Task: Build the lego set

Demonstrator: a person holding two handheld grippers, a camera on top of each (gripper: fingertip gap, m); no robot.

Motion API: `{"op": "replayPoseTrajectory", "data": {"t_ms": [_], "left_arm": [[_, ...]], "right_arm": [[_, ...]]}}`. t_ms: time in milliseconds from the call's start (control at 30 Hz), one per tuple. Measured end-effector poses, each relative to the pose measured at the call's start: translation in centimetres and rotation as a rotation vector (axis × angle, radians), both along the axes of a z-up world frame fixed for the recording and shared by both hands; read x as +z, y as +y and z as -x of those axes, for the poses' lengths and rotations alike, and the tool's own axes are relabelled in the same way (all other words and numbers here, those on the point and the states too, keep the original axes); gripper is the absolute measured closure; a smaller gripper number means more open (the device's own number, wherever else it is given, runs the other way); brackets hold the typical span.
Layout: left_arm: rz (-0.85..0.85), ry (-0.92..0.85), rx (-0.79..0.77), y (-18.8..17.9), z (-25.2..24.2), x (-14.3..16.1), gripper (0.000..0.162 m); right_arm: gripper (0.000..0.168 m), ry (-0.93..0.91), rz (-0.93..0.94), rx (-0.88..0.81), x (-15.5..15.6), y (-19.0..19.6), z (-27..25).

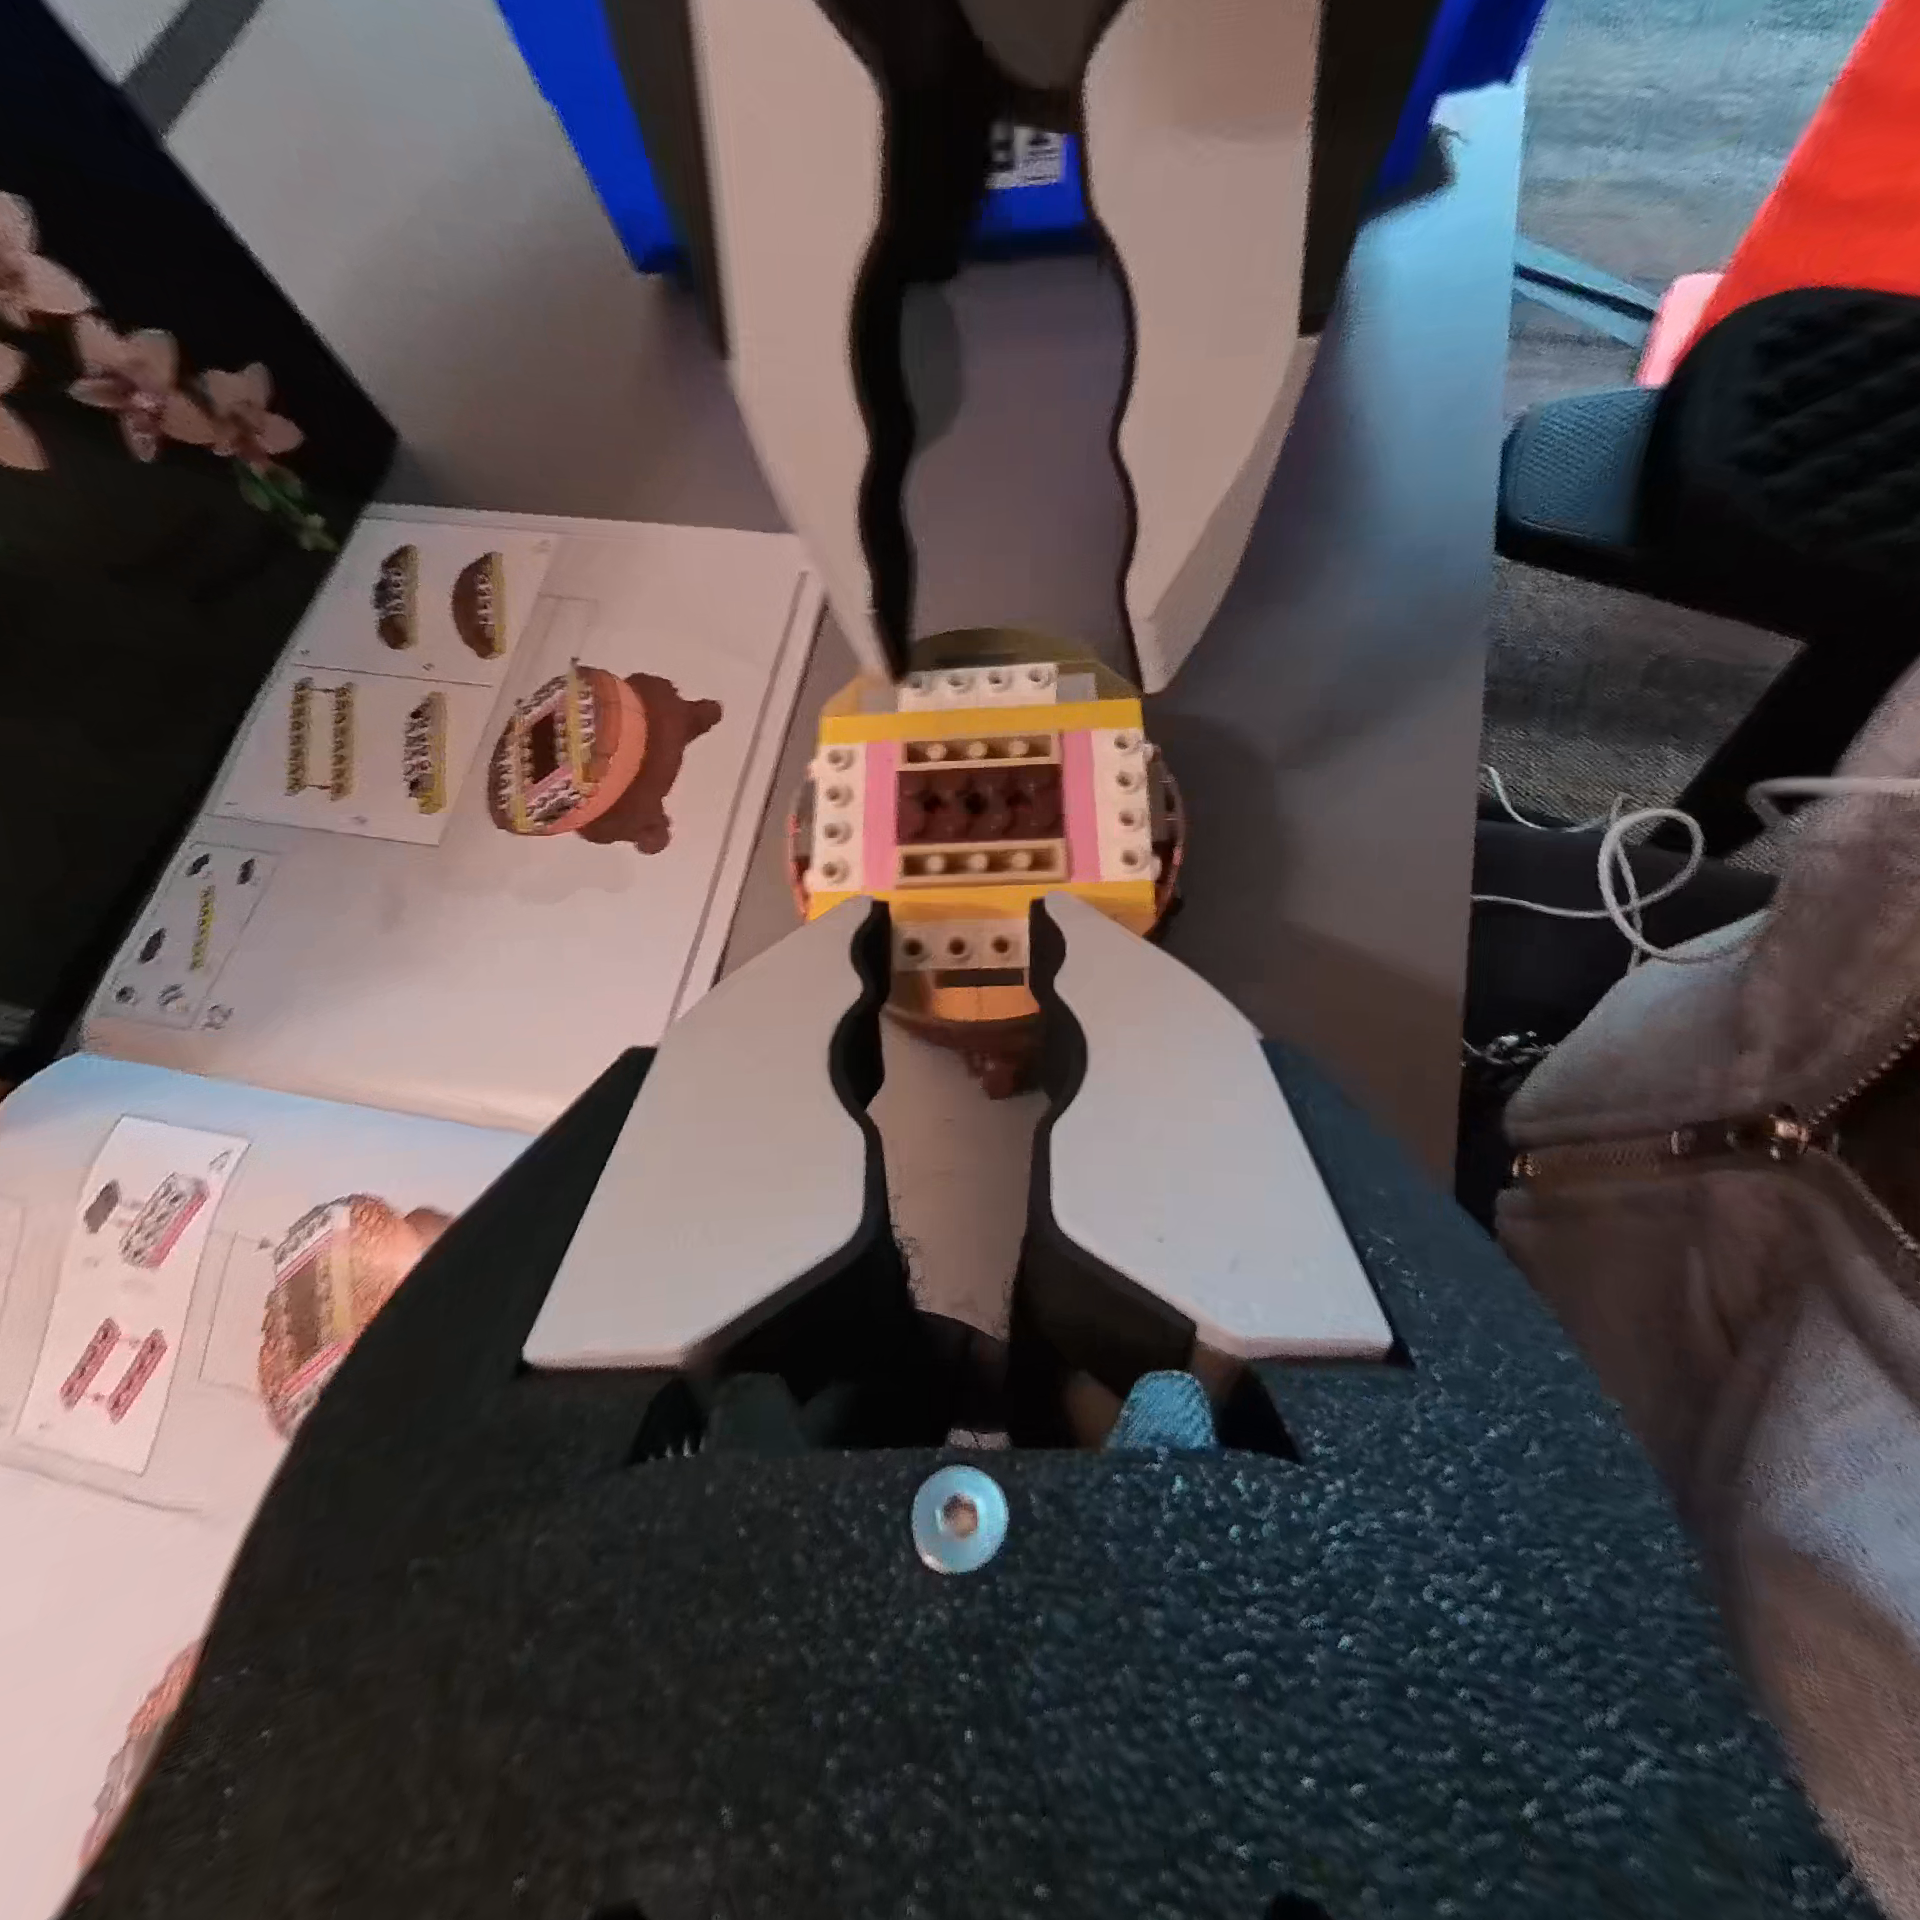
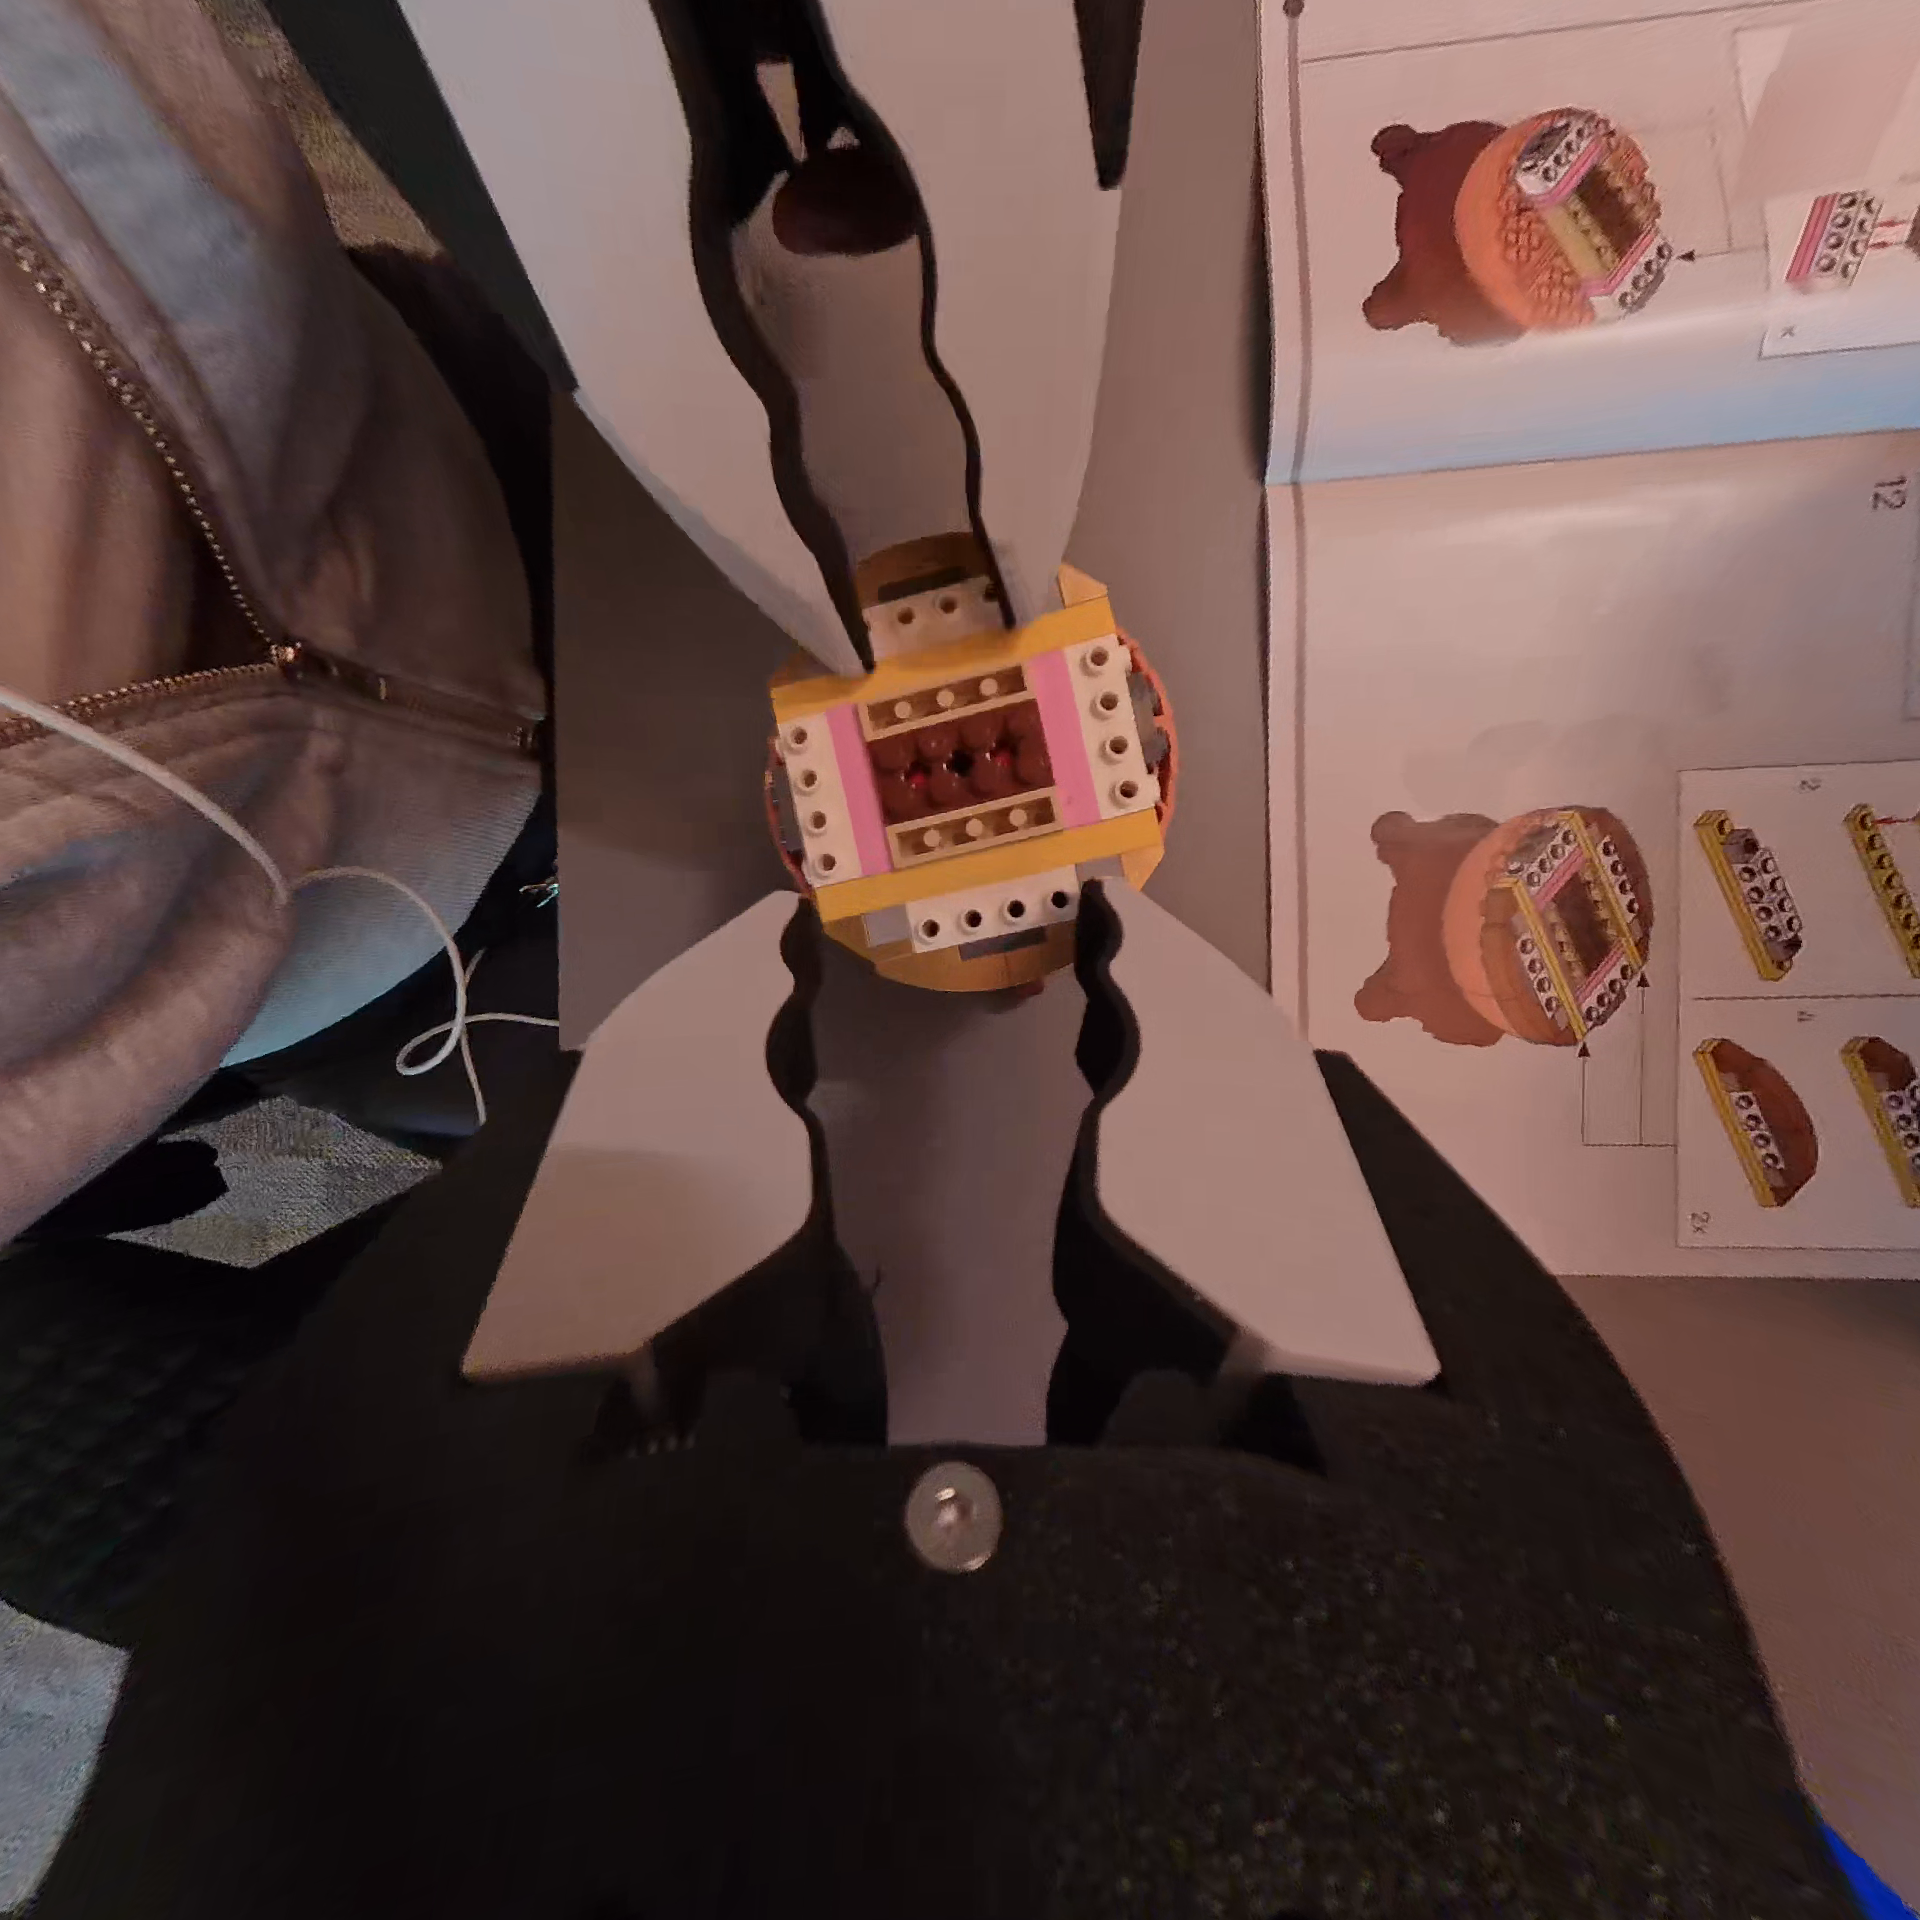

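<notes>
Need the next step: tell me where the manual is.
The manual lies open on the table, left of the lego build in the left wrist view, right of it in the right wrist view.

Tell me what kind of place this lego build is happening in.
Probably an office or home desk: a grey table holds the open instruction booklet, a black mesh chair stands beside it, and carpet covers the floor.

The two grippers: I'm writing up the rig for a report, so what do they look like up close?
Both look alike. The left gripper and right gripper each have two flat, light grey, wedge-shaped fingers lined with wavy black pads. The fingers sit in a black, speckled-texture body with a silver screw and washer at its centre. No cables or sleeves show on them.
</notes>
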State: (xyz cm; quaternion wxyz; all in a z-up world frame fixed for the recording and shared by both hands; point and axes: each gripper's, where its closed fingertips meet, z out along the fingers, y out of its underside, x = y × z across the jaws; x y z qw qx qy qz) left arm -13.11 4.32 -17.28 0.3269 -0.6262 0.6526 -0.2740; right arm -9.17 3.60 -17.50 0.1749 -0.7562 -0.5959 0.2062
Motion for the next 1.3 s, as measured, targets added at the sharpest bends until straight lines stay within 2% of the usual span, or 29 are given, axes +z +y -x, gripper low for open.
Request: {"op": "replayPoseTrajectory", "data": {"t_ms": [133,233,333,533,900,1300], "left_arm": [[0.012,0.011,-0.036,-0.52,-0.28,-0.13,0.141],[0.056,0.009,-0.023,-0.54,-0.38,-0.23,0.155],[0.093,0.004,-0.001,-0.24,-0.41,-0.27,0.161],[0.102,0.0,0.005,-0.24,-0.43,-0.3,0.162],[0.044,0.028,0.011,-0.28,-0.43,-0.32,0.162],[0.059,-0.003,0.028,-0.36,-0.43,-0.29,0.162]], "right_arm": [[0.122,-0.034,-0.044,0.035,-0.04,0.35,0.01],[0.126,-0.042,-0.053,0.066,-0.2,0.5,0.26],[0.132,-0.079,-0.079,0.09,-0.26,0.81,0.3],[0.133,-0.14,-0.067,0.152,-0.3,0.51,0.86],[0.136,-0.157,-0.058,0.115,-0.31,0.56,0.81],[0.137,-0.154,-0.061,0.099,-0.3,0.57,0.81]]}}
